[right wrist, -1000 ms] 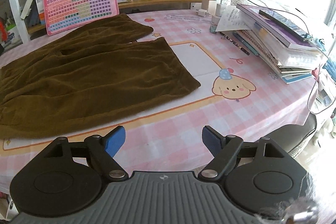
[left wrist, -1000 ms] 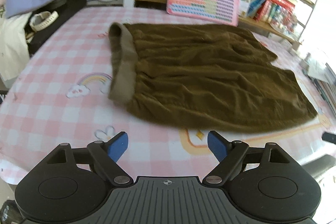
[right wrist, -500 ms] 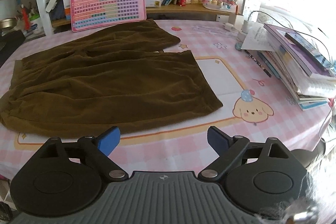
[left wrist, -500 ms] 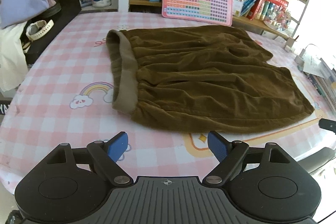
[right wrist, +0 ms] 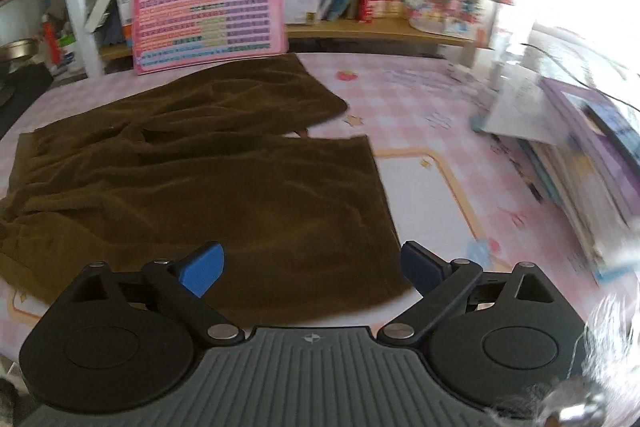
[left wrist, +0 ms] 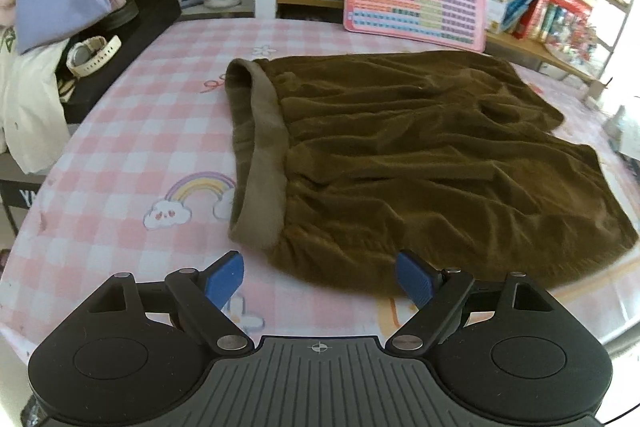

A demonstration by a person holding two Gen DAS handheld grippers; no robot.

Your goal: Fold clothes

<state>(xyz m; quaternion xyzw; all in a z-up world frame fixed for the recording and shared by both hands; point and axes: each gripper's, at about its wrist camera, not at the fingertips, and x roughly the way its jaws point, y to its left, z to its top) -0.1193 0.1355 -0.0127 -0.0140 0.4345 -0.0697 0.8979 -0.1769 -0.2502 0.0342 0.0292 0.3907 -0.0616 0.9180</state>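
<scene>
Both grippers closing in on brown shorts [left wrist: 420, 163]. Left gripper [left wrist: 319, 277] at waistband corner, right gripper [right wrist: 311, 269] over hem; tongs apart, empty. Grasp imminent.

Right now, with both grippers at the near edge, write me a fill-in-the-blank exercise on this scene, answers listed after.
1. The brown shorts lie spread flat on the pink ____ tablecloth.
2. The left gripper and the right gripper both have their jaws ____.
3. In the left wrist view, the cartoon printed left of the grey waistband is a ____.
4. The pink toy keyboard leans against the ____.

Answers: checked; open; rainbow; bookshelf
</scene>
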